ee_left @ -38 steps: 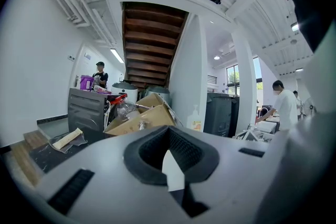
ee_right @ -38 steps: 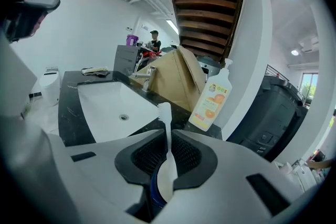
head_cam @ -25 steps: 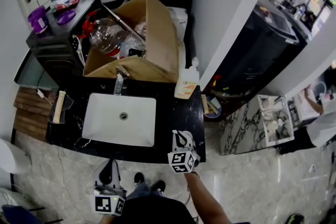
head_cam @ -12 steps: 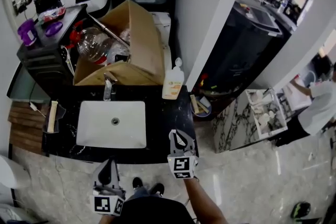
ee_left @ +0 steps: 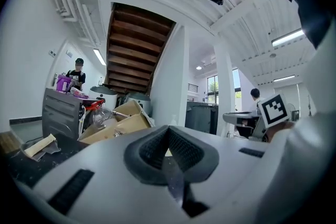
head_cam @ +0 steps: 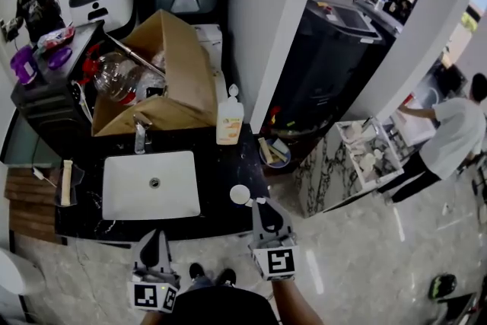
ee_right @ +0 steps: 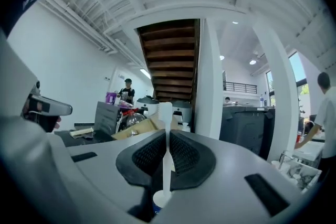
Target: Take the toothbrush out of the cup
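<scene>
Toothbrush [ee_right: 167,157] pinched by its thin handle between the closed jaws of the right gripper [ee_right: 167,136], bristle head up and clear of the pads, probably so as to come straight out without catching a rim. Left gripper [ee_left: 168,132] shut on nothing, held low at the counter's edge, out of the way. Just beyond the right gripper, white cup [head_cam: 240,195] standing on the black counter [head_cam: 221,171], apparently emptied. Farther off, sink [head_cam: 122,194], soap bottle [head_cam: 229,122], cardboard box [head_cam: 179,72].

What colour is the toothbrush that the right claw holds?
The toothbrush is white, clearest in the right gripper view.
</scene>
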### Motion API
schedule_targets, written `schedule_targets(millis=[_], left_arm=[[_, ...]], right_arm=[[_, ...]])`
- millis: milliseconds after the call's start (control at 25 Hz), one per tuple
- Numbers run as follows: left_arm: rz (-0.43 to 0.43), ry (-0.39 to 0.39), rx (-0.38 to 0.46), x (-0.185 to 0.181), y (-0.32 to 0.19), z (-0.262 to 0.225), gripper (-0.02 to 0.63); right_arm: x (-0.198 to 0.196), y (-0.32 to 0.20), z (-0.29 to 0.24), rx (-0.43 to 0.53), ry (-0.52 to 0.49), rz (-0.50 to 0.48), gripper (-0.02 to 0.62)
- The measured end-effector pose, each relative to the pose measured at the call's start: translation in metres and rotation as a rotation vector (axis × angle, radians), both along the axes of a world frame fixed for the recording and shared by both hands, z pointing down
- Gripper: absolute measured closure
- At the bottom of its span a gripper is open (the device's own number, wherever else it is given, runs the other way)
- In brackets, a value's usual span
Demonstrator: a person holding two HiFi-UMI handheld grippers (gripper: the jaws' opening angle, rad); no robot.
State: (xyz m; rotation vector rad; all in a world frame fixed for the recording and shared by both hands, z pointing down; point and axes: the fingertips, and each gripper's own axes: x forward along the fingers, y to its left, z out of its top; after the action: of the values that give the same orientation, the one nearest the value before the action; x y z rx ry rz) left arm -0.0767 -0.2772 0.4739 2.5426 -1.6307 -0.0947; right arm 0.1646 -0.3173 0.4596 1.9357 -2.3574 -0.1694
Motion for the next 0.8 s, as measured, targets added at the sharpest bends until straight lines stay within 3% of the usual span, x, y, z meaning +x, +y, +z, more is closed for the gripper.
schedule_targets(millis=[360, 560, 800], left_arm=[[0.059, 0.013, 0.014, 0.011, 0.009, -0.012, 0.601], [0.083, 0.014, 0.023, 0.013, 0.015, -0.014, 0.601], [0.103, 0.01, 0.03, 0.016, 0.023, -0.017, 0.601]], right_arm=[[0.026, 0.078, -0.054, 0.152, -0.052, 0.124, 0.554], [0.033, 0.101, -0.044, 0.092, -0.089, 0.172, 0.554], [0.034, 0.107, -0.046, 0.107, -0.105, 0.179, 0.555]])
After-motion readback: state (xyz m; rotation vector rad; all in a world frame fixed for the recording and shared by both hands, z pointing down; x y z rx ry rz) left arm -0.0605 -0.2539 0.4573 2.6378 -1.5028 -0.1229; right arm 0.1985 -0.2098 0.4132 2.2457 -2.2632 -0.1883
